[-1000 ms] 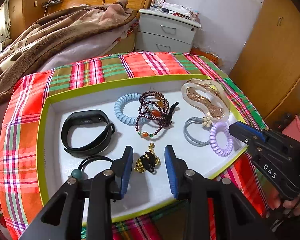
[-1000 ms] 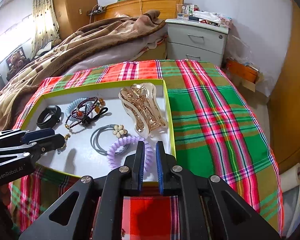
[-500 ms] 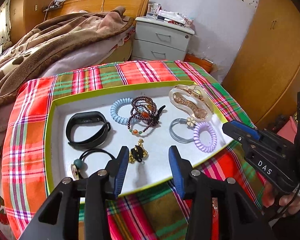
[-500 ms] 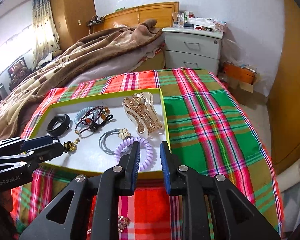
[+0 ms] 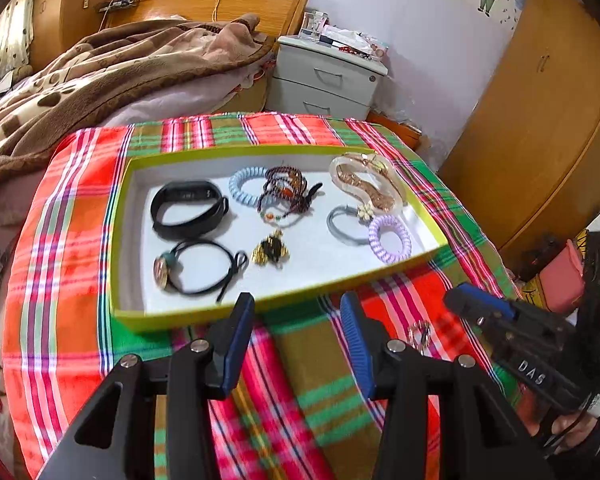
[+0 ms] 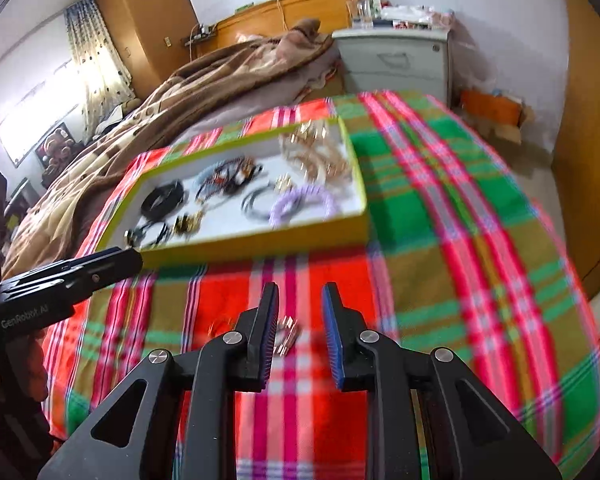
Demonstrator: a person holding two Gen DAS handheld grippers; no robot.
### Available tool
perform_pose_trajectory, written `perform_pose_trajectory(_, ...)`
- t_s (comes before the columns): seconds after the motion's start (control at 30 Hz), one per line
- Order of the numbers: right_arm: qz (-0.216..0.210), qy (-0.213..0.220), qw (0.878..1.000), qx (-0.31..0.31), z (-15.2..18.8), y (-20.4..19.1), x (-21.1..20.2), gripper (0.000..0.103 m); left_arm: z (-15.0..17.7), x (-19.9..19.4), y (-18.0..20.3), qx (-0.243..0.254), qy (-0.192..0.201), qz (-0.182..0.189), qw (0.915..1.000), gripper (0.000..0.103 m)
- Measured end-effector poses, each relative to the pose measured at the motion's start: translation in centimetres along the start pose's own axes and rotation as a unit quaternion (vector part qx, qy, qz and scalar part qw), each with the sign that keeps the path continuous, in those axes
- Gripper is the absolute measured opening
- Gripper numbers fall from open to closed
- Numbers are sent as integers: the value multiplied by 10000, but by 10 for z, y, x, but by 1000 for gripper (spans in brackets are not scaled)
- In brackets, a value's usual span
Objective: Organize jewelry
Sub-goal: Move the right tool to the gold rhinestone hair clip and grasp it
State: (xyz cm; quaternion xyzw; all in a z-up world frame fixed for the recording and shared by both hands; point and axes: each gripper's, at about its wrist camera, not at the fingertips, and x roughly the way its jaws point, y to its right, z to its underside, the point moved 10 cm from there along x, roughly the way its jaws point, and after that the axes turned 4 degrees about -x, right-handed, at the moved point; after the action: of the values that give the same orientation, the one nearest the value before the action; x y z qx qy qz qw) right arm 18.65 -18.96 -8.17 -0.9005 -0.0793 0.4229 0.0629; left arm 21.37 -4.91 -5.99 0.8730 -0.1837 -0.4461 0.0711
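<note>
1. Two hand-held grippers have drawn back from the tray [image 5: 284,308] toward the near edge of the plaid-covered surface [image 5: 68,240]. A second ago both hung over the tray's white floor, and now its near wall lies beyond their tips.
2. Nine or so pieces lie inside the tray: a black band [image 5: 188,208] far left, a black cord tie [image 5: 204,268] near left, a gold-and-black brooch [image 5: 271,252] at the middle, a blue coil [image 5: 244,186] touching dark bead strands [image 5: 288,196], a clear hair claw [image 5: 366,184] far right, a grey tie [image 5: 346,222] and a purple coil [image 5: 390,238] near right.
3. Left hand-held gripper [image 5: 296,336]: its jaws are opening, already wide, with only cloth between them. The brooch it was poised around a second ago sits alone in the tray, so I judge that piece placed.
4. Right hand-held gripper [image 6: 300,334]: its jaws are opening too, about half apart and holding nothing. It has left the purple coil behind.
5. One small gold-toned piece [image 6: 286,334] lies loose on the cloth, near side of the tray, just beyond the right tips. It is probably the next pick.
6. Motion blur smears the right view, so that piece's shape is unclear. In the left view it shows as a small glinting loop [image 5: 419,330], half behind a finger.
</note>
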Motion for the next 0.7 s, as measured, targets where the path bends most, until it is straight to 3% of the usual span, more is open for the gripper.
perform_pose_trajectory(0.43,-72,-197,9996,174,18,-17,10,25,29,-22,-12,-161,-17,-9,9999,47)
perform_pose_trajectory(0.57,49,-277,9996,-11,23,-21,11,37,33,-24,-14,-182,-22,-19,9998,47)
perform_pose_trajectory(0.7,241,-326,9988,-268,29,-22,8,37,37,-25,-13,-207,-48,-1,9998,47)
